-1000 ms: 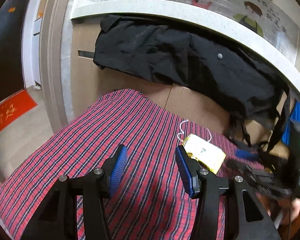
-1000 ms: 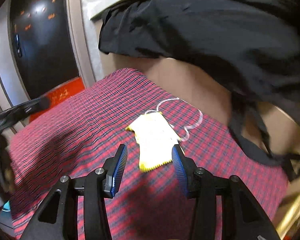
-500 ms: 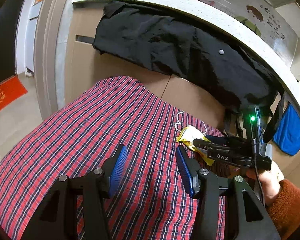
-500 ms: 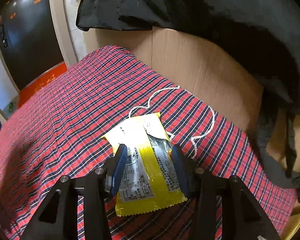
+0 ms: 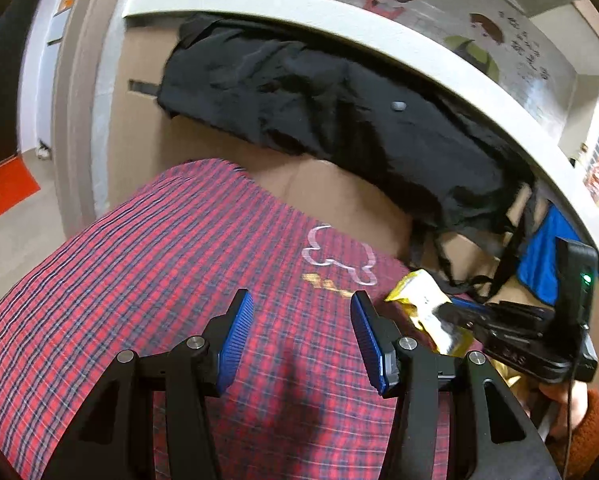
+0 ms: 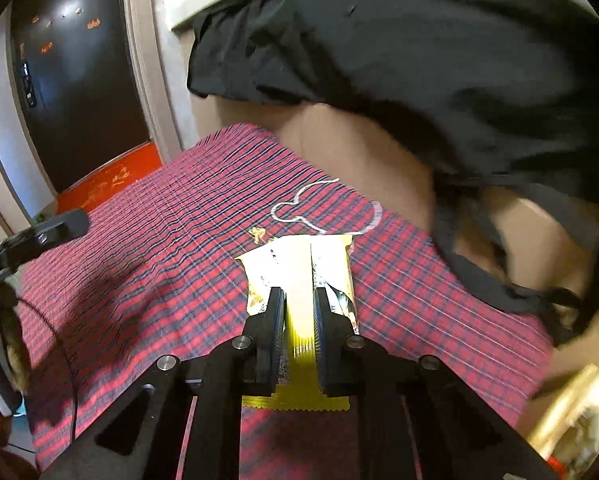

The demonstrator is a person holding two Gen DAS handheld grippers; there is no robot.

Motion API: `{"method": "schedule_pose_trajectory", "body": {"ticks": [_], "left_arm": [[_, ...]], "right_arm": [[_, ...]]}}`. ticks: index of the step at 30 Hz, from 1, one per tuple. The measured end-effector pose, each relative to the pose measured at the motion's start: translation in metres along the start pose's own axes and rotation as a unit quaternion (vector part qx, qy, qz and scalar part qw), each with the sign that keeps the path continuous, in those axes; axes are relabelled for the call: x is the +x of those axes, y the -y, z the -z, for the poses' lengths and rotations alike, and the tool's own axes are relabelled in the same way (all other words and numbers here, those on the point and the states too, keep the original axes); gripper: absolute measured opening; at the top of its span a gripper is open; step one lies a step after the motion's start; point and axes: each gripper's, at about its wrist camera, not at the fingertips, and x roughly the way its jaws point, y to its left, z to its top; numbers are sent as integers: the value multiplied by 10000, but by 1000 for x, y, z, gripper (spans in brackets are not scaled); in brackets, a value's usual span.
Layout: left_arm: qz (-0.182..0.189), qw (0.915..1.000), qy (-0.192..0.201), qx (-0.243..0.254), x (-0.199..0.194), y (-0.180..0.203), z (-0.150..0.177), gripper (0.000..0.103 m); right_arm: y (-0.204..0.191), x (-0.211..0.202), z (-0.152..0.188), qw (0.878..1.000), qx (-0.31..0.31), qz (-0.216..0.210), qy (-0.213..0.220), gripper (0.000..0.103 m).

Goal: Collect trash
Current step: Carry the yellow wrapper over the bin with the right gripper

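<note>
The wrapper [image 6: 299,264] is glossy yellow foil-like film, creased. The tablecloth [image 6: 159,240] is woven plaid cloth, matt (red with dark lines). The black garment [image 5: 319,112] looks soft, matt fabric; the board [image 5: 339,196] behind resembles plain cardboard.

A red checked cloth [image 5: 147,288] is covering the table, with a white chalk outline [image 5: 339,256] lying at one o'clock. Black clothing [image 5: 319,120] is hanging at twelve under a pale ledge [image 5: 419,56]; a dark door [image 6: 75,92] is showing at ten.
</note>
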Motion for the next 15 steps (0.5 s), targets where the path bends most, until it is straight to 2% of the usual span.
{"method": "schedule_pose_trajectory", "body": {"ticks": [5, 8, 15], "left_arm": [[429, 9986, 119, 286, -12, 48, 8, 52], [837, 9954, 115, 459, -18, 88, 17, 52], [1479, 9857, -183, 789, -13, 172, 45, 52]], "right_arm": [[14, -63, 26, 9986, 196, 246, 426, 12], [35, -109, 47, 9953, 420, 474, 737, 12], [99, -195, 100, 9788, 881, 1479, 1113, 12]]}}
